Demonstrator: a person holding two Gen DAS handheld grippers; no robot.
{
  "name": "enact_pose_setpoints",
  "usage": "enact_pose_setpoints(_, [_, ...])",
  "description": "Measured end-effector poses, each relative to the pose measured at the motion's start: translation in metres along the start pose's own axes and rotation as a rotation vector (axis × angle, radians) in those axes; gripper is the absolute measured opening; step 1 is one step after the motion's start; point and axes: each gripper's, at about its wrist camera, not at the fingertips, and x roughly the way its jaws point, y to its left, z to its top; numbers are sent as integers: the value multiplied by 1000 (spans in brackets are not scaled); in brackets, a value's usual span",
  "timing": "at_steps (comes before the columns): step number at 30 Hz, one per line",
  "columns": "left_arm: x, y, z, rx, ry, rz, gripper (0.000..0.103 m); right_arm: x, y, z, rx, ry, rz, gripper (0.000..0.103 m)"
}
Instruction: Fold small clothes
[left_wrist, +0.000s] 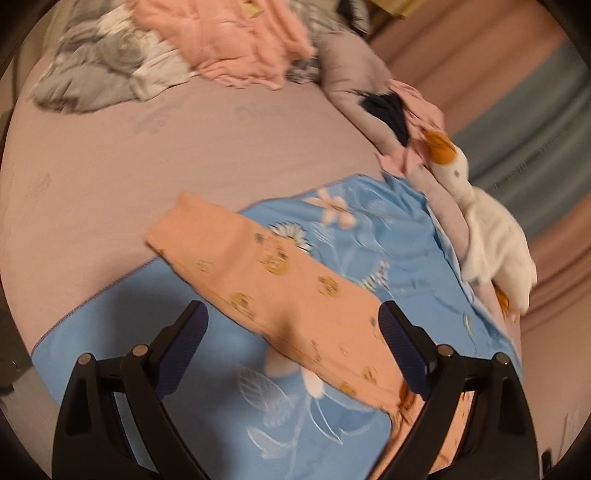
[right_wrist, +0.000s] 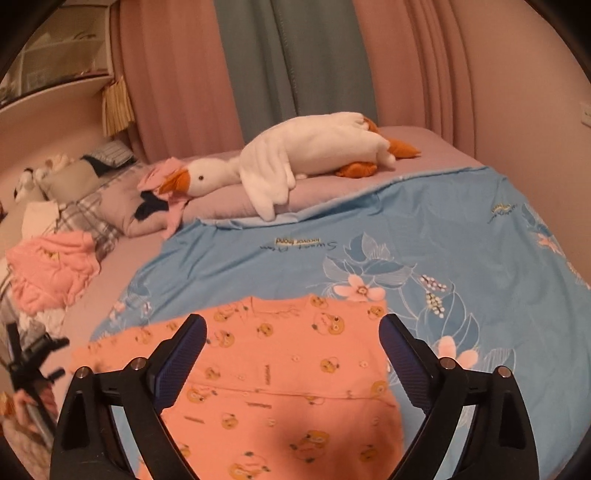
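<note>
A small orange garment with a yellow duck print lies flat on a blue flowered sheet spread over the bed. In the left wrist view one long sleeve or leg of the orange garment stretches diagonally across the blue sheet. My left gripper hangs above that strip, open, with nothing between its fingers. My right gripper hovers over the garment's body, open and holding nothing. The other gripper shows at the left edge of the right wrist view.
A white plush goose lies on a mauve pillow at the far side of the bed. A pile of pink clothes and grey plaid laundry sits on the mauve sheet. Pink and teal curtains hang behind.
</note>
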Motion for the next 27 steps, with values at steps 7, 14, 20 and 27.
enact_pose_setpoints(7, [29,49,13,-164,46,47,79,6,12,-11,23,31,8,94])
enact_pose_setpoints(14, [43,83,23,-317,4,-36,39,13,22,-19,12,71,7,94])
enact_pose_setpoints(20, [52,90,26,-359,-5,-47,6,20,24,-27,3,107,1,94])
enact_pose_setpoints(27, [21,26,30,-192,-90,-94,5,21,19,-28,23,112,-1,94])
